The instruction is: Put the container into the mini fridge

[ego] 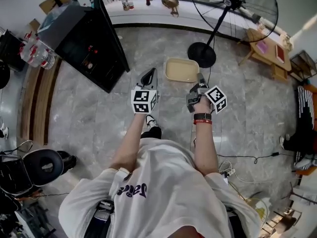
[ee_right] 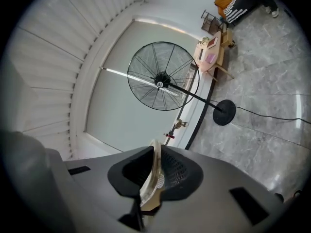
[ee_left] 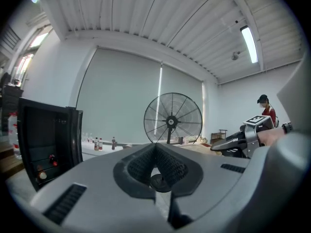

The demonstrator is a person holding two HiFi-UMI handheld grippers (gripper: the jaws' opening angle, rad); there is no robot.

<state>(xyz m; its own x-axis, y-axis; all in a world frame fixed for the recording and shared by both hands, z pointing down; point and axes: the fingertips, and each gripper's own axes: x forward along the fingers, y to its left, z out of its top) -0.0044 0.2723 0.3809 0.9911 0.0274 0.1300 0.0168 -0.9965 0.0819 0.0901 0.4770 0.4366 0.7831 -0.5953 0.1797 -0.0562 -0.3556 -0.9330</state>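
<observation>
A shallow beige container (ego: 181, 70) hangs in the air above the grey floor. My right gripper (ego: 199, 81) is shut on its right rim. In the right gripper view the thin rim of the container (ee_right: 154, 178) stands edge-on between the ribbed pads of the right gripper (ee_right: 156, 152). My left gripper (ego: 147, 77) hovers just left of the container, shut with nothing in it; its pads meet at the tips (ee_left: 155, 147). The black mini fridge (ego: 79, 38) stands to the far left with its door (ego: 113, 33) swung open, also visible as the mini fridge (ee_left: 46, 140) at the left of the left gripper view.
A tall pedestal fan (ego: 230, 9) with a round base (ego: 201, 54) stands right behind the container. A low wooden table (ego: 267, 51) is at the far right. Bottles (ego: 35, 53) sit left of the fridge. A cable (ego: 247, 157) runs across the floor. A black chair (ego: 42, 165) is at lower left.
</observation>
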